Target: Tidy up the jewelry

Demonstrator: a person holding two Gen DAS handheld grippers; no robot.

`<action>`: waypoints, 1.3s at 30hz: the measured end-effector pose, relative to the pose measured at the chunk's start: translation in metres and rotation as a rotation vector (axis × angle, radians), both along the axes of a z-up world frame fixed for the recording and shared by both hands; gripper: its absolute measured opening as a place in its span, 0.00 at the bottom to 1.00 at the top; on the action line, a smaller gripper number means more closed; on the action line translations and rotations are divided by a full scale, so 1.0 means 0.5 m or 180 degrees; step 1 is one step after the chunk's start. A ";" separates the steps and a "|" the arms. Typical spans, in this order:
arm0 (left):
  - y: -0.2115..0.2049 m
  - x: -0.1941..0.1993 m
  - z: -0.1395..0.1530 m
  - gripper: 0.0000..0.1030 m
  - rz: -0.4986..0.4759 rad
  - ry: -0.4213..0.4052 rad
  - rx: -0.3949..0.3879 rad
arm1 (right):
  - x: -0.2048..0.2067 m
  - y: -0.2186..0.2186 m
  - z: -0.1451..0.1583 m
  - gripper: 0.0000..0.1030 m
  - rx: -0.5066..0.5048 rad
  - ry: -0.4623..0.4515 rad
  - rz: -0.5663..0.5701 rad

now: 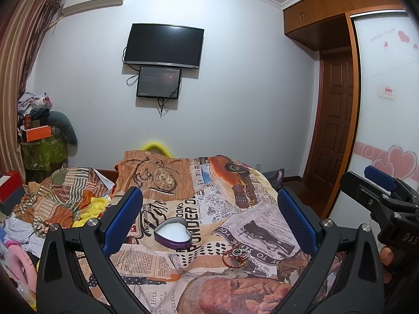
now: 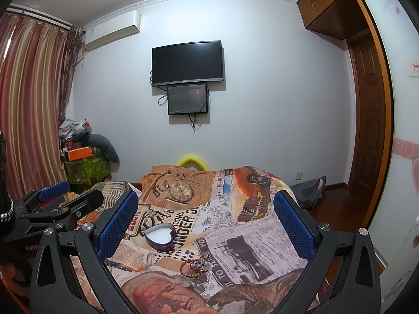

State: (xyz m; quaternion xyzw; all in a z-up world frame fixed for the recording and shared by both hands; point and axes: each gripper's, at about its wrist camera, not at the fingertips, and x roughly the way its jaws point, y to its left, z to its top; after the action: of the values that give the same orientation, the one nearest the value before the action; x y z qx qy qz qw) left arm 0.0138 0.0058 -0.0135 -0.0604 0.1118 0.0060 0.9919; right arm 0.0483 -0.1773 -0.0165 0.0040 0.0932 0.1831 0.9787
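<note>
Two grippers — left gripper (image 1: 208, 209) and right gripper (image 2: 205, 210) — hover with jaws spread and empty above the printed bedspread (image 2: 235, 238), framing the red-corded bracelet (image 2: 195, 263) lying loose just before the open heart-shaped tin (image 2: 159, 238) — presumably its destination.

Both wrist cameras look low across the bedspread (image 1: 235, 209) toward the television (image 2: 187, 62) wall.

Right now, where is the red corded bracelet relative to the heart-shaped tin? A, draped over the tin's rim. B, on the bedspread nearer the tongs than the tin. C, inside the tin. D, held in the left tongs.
B: the red corded bracelet lies on the bedspread apart from the open heart-shaped tin, on the camera side of it, and both tongs are open and hold nothing.
</note>
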 end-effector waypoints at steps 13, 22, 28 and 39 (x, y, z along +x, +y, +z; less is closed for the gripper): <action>0.009 0.018 -0.005 1.00 -0.0003 0.0056 -0.0029 | 0.012 0.002 -0.006 1.00 0.0002 0.0060 0.0000; 0.017 0.045 -0.023 1.00 -0.0015 0.0151 -0.0044 | 0.034 0.005 -0.018 1.00 -0.0010 0.0161 -0.0005; 0.019 0.083 -0.046 1.00 -0.0037 0.0318 -0.0091 | 0.063 0.002 -0.043 1.00 -0.0036 0.0310 -0.0037; 0.027 0.202 -0.164 1.00 -0.0152 0.1081 -0.0142 | 0.160 -0.024 -0.146 1.00 -0.0349 0.0843 -0.0260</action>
State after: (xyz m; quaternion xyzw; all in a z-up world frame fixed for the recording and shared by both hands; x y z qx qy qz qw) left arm 0.1146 0.0194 -0.0954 -0.0778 0.2793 -0.0100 0.9570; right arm 0.1284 -0.1891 -0.0894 -0.0215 0.2311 0.1356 0.9632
